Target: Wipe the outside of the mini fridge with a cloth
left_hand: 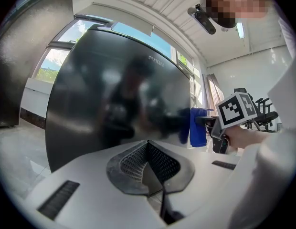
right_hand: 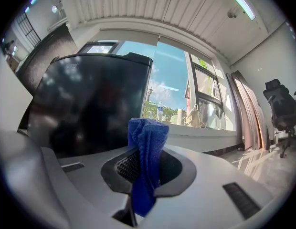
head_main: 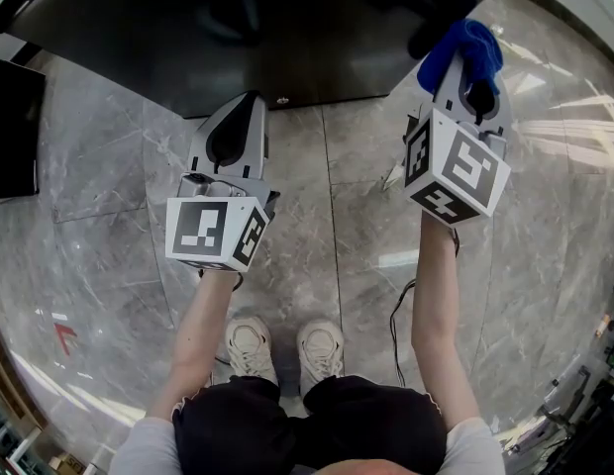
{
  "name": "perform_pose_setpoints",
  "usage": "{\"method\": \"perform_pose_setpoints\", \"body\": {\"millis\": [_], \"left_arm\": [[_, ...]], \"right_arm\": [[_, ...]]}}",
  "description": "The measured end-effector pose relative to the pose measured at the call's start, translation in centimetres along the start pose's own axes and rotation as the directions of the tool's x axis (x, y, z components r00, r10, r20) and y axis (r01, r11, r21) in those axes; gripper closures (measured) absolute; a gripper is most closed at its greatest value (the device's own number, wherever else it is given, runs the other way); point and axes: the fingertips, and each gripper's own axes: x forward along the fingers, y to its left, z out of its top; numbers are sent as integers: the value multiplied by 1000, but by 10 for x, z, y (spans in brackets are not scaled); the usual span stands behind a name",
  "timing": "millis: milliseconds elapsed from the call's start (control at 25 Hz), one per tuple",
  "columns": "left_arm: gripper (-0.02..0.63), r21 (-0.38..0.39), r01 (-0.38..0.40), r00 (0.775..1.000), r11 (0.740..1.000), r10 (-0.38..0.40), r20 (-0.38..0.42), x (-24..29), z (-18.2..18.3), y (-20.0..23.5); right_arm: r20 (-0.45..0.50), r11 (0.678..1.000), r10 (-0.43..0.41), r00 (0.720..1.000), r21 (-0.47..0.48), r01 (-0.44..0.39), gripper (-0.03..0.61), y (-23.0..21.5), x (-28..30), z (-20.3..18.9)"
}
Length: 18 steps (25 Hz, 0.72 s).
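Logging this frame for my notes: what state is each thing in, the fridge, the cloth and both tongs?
mini fridge: upright on the floor, door shut.
cloth: bunched, clamped, sticking out past the tips of the tongs.
left tongs: shut, nothing between them.
right tongs: shut on the cloth.

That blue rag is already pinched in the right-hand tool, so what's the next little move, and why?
Probably ease the right tool forward and to the left until the blue cloth presses on the black fridge. The cloth is clamped between the jaws, but it seems to sit just off the fridge's glossy face, so wiping can't begin.
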Motion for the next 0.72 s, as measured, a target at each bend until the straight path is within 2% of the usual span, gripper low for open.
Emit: {"method": "perform_pose_setpoints", "body": {"millis": [200, 400, 560, 720], "left_arm": [[611, -6, -24, 1000, 1000, 24, 6, -8, 3, 11], [611, -18, -44, 999, 999, 44, 5, -21, 3, 22], [611, -32, -90, 996, 995, 91, 19, -36, 7, 41], [611, -33, -116, 993, 993, 117, 23, -56, 13, 64]], "right_arm": [[-2, 999, 28, 1000, 32, -28, 514, 11, -18, 4], [11, 985, 148, 989, 82, -149, 514, 58, -44, 14], [25, 941, 310, 950, 131, -311, 514, 127, -60, 19], [35, 893, 416, 909, 170, -416, 514, 193, -72, 22]]}}
